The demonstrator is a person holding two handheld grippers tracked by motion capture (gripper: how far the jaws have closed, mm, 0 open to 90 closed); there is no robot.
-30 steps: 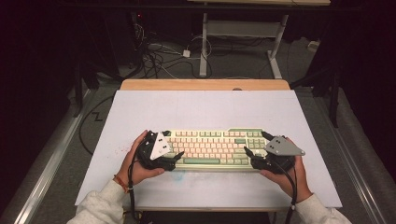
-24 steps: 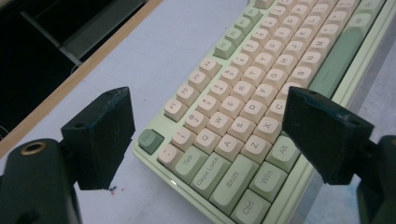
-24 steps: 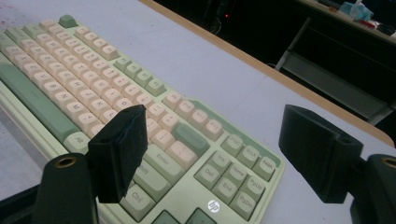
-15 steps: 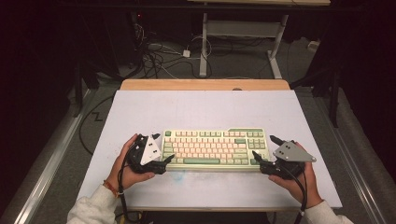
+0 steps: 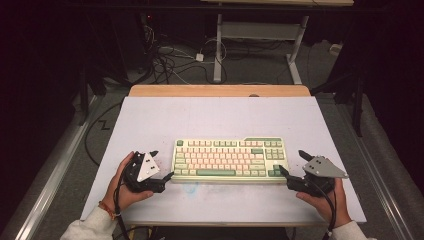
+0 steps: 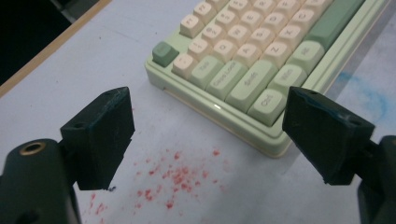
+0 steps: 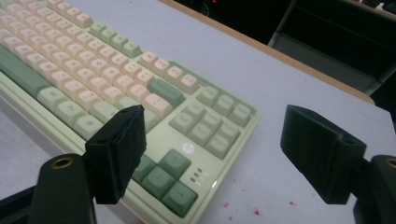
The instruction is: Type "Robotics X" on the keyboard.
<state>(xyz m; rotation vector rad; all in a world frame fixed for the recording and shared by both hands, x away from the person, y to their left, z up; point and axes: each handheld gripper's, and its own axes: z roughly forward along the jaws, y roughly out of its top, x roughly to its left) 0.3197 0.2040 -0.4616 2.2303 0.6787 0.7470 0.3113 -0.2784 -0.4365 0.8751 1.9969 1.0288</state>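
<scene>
A pale green keyboard [image 5: 230,159] with cream and green keys lies flat in the middle of the white table top [image 5: 220,117]. My left gripper [image 5: 162,165] stands open just off the keyboard's left end, held in a hand. In the left gripper view its jaws are wide apart over the bare table, and the keyboard's corner [image 6: 243,70] lies ahead between them. My right gripper [image 5: 295,164] is open just off the keyboard's right end. In the right gripper view the keyboard's arrow-key corner [image 7: 187,140] sits between its jaws, untouched.
Red specks [image 6: 173,179] and a blue smudge [image 6: 369,95] mark the table near the keyboard's front left. A wooden strip [image 5: 220,90] edges the table's far side. Cables [image 5: 170,60] and desk legs [image 5: 218,50] stand on the floor beyond.
Both grippers have drawn back outward from the keyboard's ends, the left one to the left and the right one to the right. The keyboard now lies free between them.
</scene>
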